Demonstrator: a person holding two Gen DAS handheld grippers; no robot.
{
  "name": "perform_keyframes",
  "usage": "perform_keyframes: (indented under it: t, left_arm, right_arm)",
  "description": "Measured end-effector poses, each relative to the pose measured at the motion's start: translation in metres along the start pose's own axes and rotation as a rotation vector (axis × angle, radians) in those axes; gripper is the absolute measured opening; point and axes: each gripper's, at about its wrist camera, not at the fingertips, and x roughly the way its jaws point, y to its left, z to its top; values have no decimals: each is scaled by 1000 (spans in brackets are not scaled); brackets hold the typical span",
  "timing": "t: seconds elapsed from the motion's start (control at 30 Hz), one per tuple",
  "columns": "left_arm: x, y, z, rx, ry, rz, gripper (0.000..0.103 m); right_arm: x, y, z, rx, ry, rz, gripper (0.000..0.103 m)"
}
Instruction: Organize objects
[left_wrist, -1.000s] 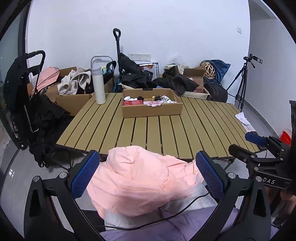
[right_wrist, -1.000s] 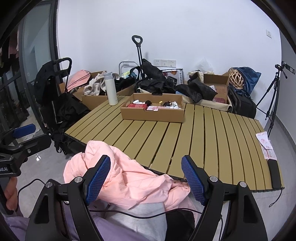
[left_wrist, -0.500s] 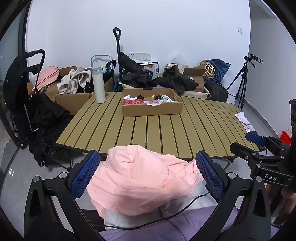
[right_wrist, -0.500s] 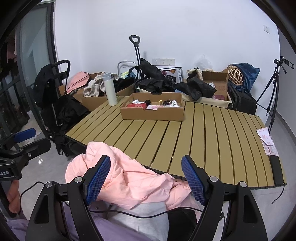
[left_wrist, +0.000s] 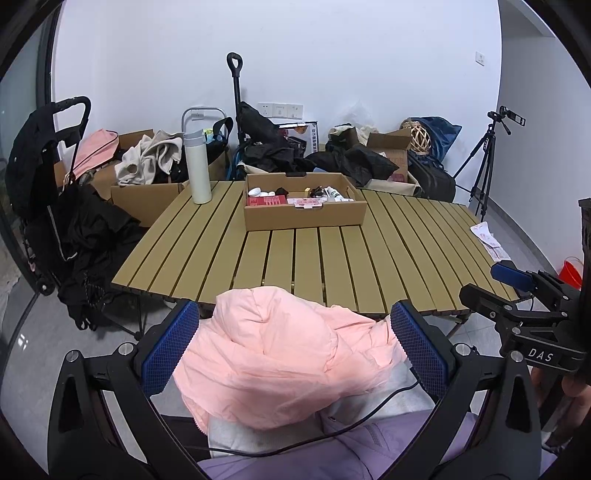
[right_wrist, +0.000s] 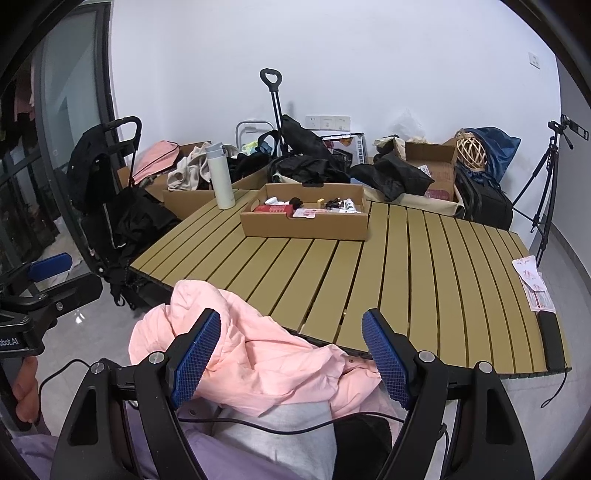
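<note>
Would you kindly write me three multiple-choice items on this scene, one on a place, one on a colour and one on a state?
1. Where does the white cylindrical flask stand?
A. on the slatted wooden table, left of the shallow cardboard box
B. inside the box
C. on the floor

2. What colour is the crumpled padded jacket nearest the cameras?
A. blue
B. pink
C. green

3. How is the right claw?
A. shut on the flask
B. shut on the jacket
C. open, holding nothing

Key: 1 A, the flask stands on the slats beside the box; 2 B, the fabric is pale pink; 3 C, its blue pads stand wide apart.
</note>
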Motion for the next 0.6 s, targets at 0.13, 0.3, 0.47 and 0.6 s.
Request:
perform_keyframes:
  t: [0.13,0.3,0.47,0.6]
  left_arm:
    - [1,0,-1,-1,4,0,103]
    - [3,1,-2,-3,10,0,103]
    - [20,5,-3,-22,86,7,103]
    - [30,11,-8,-50,120,39,103]
  right_arm:
    - [1,0,0,1,1,-2,82]
    - [3,-3,-2,6,9,-4,82]
    - [21,-10,-8,15,92,-10,82]
    - [30,-12,-14,18,124,-17,82]
